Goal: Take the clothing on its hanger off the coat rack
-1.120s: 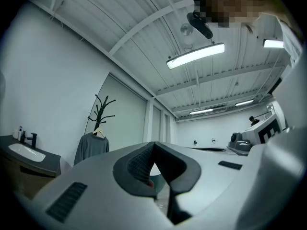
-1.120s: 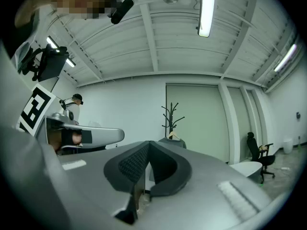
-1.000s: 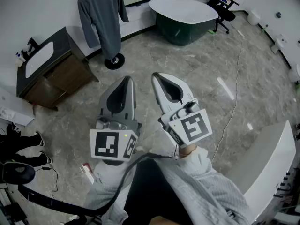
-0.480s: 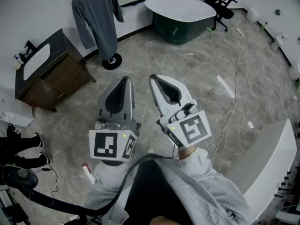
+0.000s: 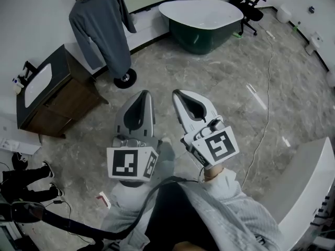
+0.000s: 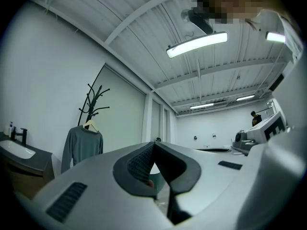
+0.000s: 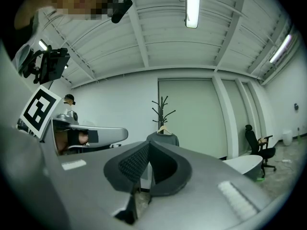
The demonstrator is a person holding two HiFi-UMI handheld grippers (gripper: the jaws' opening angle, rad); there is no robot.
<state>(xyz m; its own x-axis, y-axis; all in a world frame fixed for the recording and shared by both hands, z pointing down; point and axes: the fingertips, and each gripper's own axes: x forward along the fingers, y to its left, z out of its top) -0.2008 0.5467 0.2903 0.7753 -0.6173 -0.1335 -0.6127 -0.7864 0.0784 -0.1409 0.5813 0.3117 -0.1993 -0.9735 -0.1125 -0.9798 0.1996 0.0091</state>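
On the coat rack (image 5: 125,78): grey sweater (image 5: 102,30) on its hanger (image 6: 89,124), not yet lifted off.
Left gripper (image 5: 142,94): clenched, empty, well apart from sweater.
Right gripper (image 5: 180,94): clenched, empty.
Done: nothing.
Left: approach, grasp hanger, unhook.

Grey marbled floor (image 5: 225,72) under you. The rack base (image 5: 125,78), a black disc, sits on it at upper left. Just beside the base stands a dark cabinet (image 5: 63,101) with a sink top. A green tub (image 5: 201,22) stands farther back, with an office chair (image 5: 247,7) near its right end. A thin cable (image 5: 264,122) trails across the tiles to your right. A small red-and-white box (image 5: 103,199) lies by your left side.
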